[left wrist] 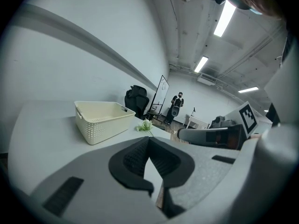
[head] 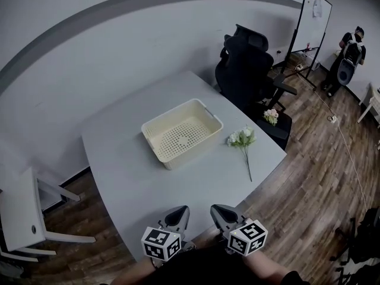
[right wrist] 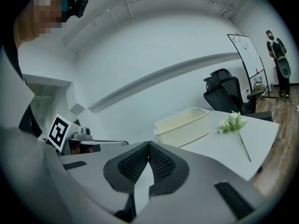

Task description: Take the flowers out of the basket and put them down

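Note:
The cream perforated basket [head: 191,151] stands in the middle of the grey table [head: 127,177], and nothing shows inside it. A white flower with a long green stem [head: 242,140] lies flat on the table to the basket's right. Both grippers hover side by side over the near table edge, well short of basket and flower. My left gripper [head: 180,211] is shut with nothing in it, pads meeting [left wrist: 148,141]. My right gripper [head: 217,209] is shut and empty too [right wrist: 149,146]. The basket [left wrist: 100,120] [right wrist: 183,125] and flower [left wrist: 145,126] [right wrist: 233,123] lie ahead of the jaws.
A black office chair [head: 249,70] stands at the table's far right corner, with a small bunch of pale flowers [head: 271,116] on its seat. A white chair [head: 24,215] is at the left. A whiteboard [head: 312,16] and a person [head: 350,55] are far right.

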A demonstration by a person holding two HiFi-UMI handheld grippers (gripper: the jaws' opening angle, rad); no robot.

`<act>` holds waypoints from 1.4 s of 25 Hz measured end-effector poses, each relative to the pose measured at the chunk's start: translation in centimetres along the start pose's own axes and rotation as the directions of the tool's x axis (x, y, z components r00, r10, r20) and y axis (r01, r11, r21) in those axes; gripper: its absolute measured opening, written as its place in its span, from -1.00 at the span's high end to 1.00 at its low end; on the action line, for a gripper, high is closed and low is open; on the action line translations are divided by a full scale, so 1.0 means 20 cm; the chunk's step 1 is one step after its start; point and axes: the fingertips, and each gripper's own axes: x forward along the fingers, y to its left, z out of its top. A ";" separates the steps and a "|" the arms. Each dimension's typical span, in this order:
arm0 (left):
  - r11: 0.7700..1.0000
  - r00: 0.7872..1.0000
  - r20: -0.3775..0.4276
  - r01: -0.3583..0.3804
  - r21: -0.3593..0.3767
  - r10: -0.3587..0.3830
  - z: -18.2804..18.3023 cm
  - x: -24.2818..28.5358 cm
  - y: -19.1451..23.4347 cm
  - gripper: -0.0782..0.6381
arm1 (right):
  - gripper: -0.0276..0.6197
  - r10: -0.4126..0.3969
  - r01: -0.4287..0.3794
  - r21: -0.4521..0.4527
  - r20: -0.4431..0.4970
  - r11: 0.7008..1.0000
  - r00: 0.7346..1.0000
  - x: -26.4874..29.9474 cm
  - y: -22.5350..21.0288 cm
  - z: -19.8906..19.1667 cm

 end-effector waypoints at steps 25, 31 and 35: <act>0.999 1.000 -0.016 -0.003 0.039 0.003 -0.03 -0.03 0.00 0.76 | 0.85 0.023 -0.023 0.009 -0.012 1.000 1.000 0.05 0.05 -0.06; 0.999 1.000 -0.020 -0.002 0.042 0.003 -0.03 -0.02 0.00 0.76 | 0.85 0.024 -0.024 0.022 -0.018 0.999 1.000 0.06 0.03 -0.07; 0.999 1.000 -0.018 -0.003 0.041 0.003 -0.03 -0.02 0.01 0.76 | 0.85 0.024 -0.024 0.022 -0.023 0.999 0.999 0.06 0.03 -0.07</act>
